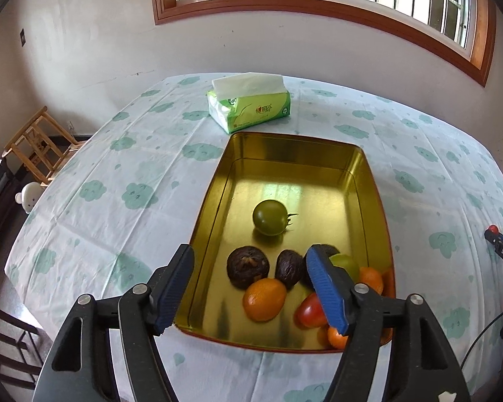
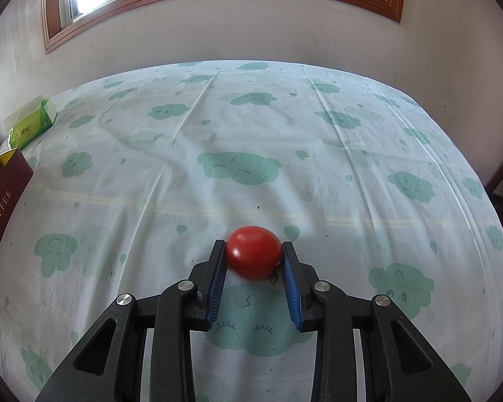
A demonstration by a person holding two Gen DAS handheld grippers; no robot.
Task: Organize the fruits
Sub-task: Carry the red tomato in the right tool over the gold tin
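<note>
A gold tin box [image 1: 365,181] lies on the table. It holds a green tomato [image 1: 269,217], two dark wrinkled fruits [image 1: 247,266], an orange [image 1: 264,298], a red tomato [image 1: 312,310] and more orange and green fruit partly hidden behind my finger. My left gripper [image 1: 249,286] is open and empty, above the box's near end. In the right wrist view my right gripper [image 2: 254,254] is shut on a red tomato [image 2: 253,256] just above the tablecloth. The right gripper's tip with the tomato also shows at the far right of the left wrist view [image 1: 496,238].
A green tissue pack [image 1: 249,105] lies behind the box, near the wall. The box's maroon side reading TOFFEE [image 2: 3,207] is at the left in the right wrist view. A wooden chair [image 1: 37,144] stands left of the table. The cloud-print tablecloth [image 2: 285,134] covers the table.
</note>
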